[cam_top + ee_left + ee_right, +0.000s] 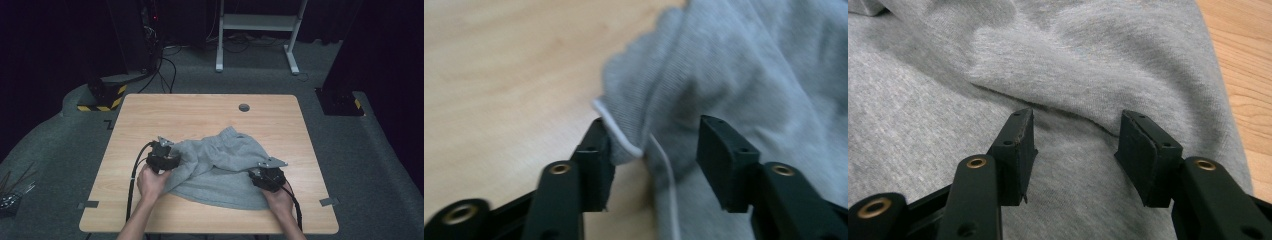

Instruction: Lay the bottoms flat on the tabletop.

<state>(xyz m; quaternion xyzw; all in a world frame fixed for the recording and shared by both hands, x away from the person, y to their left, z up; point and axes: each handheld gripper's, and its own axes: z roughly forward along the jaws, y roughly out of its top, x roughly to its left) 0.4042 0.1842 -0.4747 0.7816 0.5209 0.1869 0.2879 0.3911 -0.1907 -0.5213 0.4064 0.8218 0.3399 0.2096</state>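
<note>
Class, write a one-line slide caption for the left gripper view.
Open left gripper straddling the edge of a grey garment and its white drawstring on a wooden table.

The grey sweatshirt lies rumpled on the near half of my surface, fleece-like knit bunched into soft folds. Its ribbed hem points toward the far edge. A thin white drawstring trails from a bunched corner at its left side.

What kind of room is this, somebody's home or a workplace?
Probably a lab or recording studio: a bare wooden table on grey carpet, dark curtains around it, cables and equipment behind, and hand-held grippers working a grey garment.
</note>
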